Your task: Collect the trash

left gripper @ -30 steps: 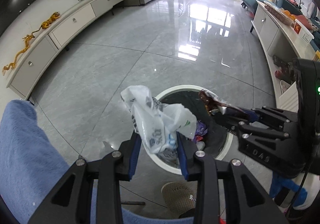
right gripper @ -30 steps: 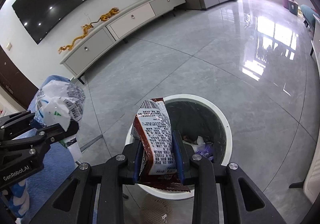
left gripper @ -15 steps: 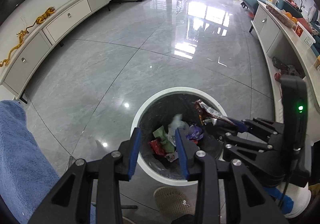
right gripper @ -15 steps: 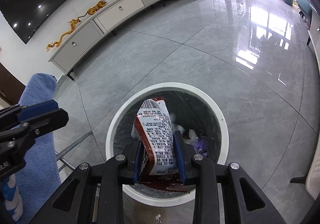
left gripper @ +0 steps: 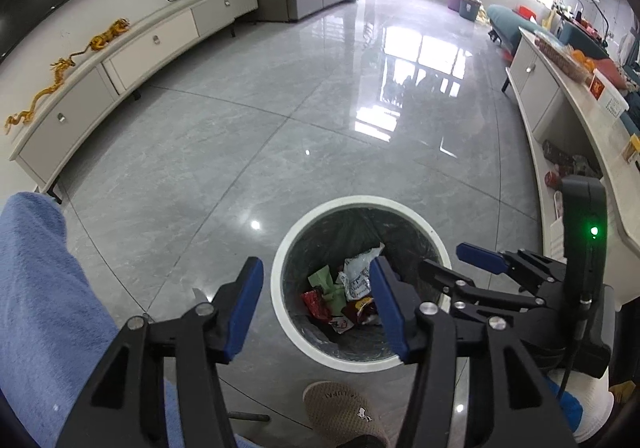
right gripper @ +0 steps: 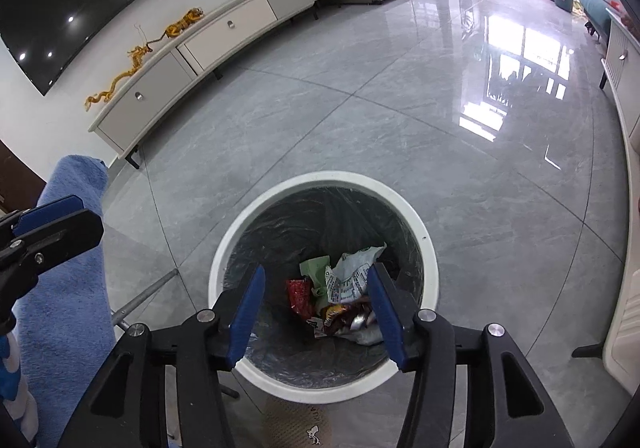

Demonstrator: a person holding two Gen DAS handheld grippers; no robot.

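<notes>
Left wrist view: left gripper (left gripper: 316, 304) opening, nothing between jaws; trash (left gripper: 346, 298) already down in white bin (left gripper: 280, 304).

Right wrist view: right gripper (right gripper: 316, 312) opening, also empty; floor (right gripper: 360, 120) apparently clear, corners unseen.

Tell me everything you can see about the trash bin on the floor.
The trash bin is round with a thick white rim that looks like plastic, standing upright on the grey tiled floor. A dark, crinkly liner bag covers its inside wall. At the bottom lies loose trash: a white printed plastic bag, a green wrapper, a red wrapper and a brown snack packet. A beige slipper sits just beside its near edge.
</notes>
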